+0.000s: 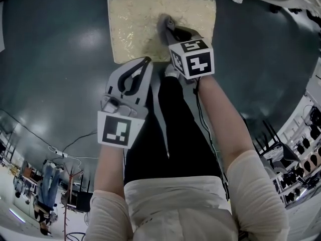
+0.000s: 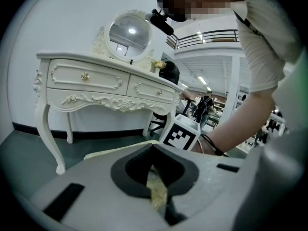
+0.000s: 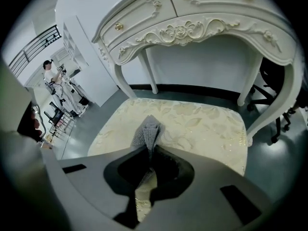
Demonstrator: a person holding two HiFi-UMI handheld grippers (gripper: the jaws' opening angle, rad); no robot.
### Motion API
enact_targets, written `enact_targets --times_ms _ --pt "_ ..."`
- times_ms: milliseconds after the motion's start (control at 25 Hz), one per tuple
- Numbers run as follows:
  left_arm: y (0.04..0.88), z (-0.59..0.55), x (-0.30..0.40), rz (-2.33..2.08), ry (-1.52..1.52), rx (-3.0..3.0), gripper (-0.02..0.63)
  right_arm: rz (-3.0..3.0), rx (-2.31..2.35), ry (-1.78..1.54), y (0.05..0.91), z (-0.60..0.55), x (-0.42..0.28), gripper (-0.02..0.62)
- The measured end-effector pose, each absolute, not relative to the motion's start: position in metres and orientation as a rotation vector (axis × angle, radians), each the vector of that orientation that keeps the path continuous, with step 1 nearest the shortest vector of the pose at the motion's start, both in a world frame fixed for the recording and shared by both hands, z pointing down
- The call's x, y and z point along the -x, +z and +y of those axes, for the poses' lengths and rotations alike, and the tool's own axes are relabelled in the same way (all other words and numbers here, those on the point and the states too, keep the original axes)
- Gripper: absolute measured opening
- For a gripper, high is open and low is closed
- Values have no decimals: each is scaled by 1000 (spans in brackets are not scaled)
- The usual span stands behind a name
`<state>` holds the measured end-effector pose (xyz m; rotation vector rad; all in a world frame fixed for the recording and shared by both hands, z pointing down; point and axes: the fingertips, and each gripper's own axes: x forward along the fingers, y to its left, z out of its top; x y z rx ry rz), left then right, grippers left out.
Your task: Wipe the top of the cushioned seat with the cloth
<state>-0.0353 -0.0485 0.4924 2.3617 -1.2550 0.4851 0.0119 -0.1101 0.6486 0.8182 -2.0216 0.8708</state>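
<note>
Right gripper (image 3: 148, 153): clamped on the grey cloth (image 3: 150, 130), over mid-seat (image 1: 133, 26).
Left gripper (image 1: 144, 62): jaws together, empty, just off the near edge.
Cloth: bunched at the seat top (contact unclear).
Progress: cloth in place; wiping probably mostly left.

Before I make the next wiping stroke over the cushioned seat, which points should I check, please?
1. Cloth gripped in the right claw: ok, shut on it.
2. Cloth above the cushioned seat: ok.
3. Cloth pressed flat on the seat: cannot tell.
4. Left claw out of the path: ok, shut, empty, at the seat's near edge.
5. Room ahead under the dressing table: ok.
</note>
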Motion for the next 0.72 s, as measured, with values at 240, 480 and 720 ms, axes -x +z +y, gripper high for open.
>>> enact_targets --times_ms 240,480,720 --pt "495 -49 -1 -1229 485 -2358 2 -2017 -842 869 651 -115 -50 28" --pt "500 -49 -33 -1179 514 -2393 2 -2000 -880 865 653 -120 -85 28" --pt "498 -52 -56 -1164 531 -2420 1 -1954 -942 867 654 -123 -129 28"
